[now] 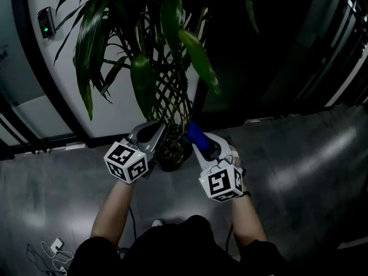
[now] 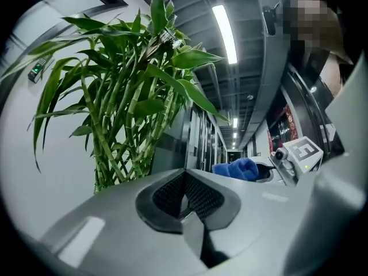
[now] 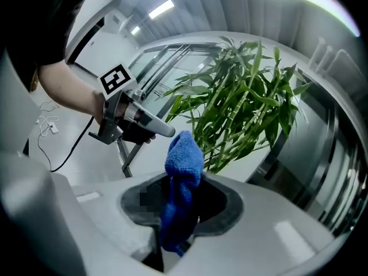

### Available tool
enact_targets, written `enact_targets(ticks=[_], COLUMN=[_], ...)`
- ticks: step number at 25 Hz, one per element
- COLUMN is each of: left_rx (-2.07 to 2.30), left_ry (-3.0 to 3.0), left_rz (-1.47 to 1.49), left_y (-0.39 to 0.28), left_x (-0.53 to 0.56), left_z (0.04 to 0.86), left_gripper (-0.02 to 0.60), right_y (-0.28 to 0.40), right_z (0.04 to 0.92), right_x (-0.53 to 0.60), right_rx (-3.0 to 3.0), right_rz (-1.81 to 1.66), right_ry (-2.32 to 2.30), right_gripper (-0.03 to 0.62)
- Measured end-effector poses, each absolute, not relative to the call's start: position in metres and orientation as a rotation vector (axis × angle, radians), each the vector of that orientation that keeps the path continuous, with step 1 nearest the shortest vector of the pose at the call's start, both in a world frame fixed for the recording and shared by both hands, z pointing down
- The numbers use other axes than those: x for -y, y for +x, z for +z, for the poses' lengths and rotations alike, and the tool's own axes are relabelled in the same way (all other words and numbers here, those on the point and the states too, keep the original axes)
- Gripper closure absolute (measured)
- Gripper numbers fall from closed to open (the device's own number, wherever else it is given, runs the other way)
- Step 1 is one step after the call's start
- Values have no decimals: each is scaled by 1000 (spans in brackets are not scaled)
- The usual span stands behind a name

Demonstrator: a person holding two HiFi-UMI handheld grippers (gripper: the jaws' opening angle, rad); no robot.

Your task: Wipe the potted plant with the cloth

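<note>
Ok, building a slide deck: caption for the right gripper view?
Right gripper shut on a fluffy blue cloth, facing a leafy green bamboo plant, left gripper alongside.

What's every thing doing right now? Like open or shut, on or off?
left gripper: shut, nothing between its jaws
right gripper: shut on the blue cloth
blue cloth: bunched up, sticking out past the jaws
potted plant: standing upright
ceiling light: on
wall keypad: green light lit
</note>
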State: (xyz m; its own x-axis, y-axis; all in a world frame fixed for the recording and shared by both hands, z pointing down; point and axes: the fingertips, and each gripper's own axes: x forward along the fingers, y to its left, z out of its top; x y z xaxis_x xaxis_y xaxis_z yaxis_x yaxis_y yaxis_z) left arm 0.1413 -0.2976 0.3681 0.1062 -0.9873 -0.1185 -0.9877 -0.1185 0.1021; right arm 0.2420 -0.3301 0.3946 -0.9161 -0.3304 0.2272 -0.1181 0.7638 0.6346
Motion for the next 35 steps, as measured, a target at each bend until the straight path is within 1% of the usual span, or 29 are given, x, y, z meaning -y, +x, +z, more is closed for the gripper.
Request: enact_targets(ticks=[5, 8, 12, 15, 17, 21, 27, 31, 35], left_rx=[-2147, -2208, -2253, -2299, -2313, -2294, -2310, -2325, -2316], left_ry=[-2217, -2112, -1946, -1866, -1839, -1832, -1802, -1787, -1784], left_rz=[237, 238, 305, 286, 252, 276, 180, 175, 147], left_y=[149, 165, 181, 183, 181, 174, 155, 146, 140], left_x=[323, 345, 357, 364, 366, 361, 371, 371, 367], left_z=[354, 339, 305, 289, 276, 247, 219, 214, 210], left_gripper=[575, 575, 575, 575, 575, 575, 575, 575, 575], right_y=[243, 257, 254, 247, 243, 239, 227, 213, 198], right_z=[371, 352, 319, 298, 279, 221, 130, 108, 115], right_x=[374, 403, 435, 445, 445, 443, 414, 384, 367], right_rx=[2744, 2791, 2802, 2813, 2825, 2897, 2968, 2973, 2875], right_rz=[-915, -947, -1126, -1244, -1310, -1405, -1609, -1683, -1796], right_ry=[285, 191, 44, 0, -12, -1, 10, -52, -53], right_gripper=[485, 485, 485, 485, 485, 485, 485, 485, 485])
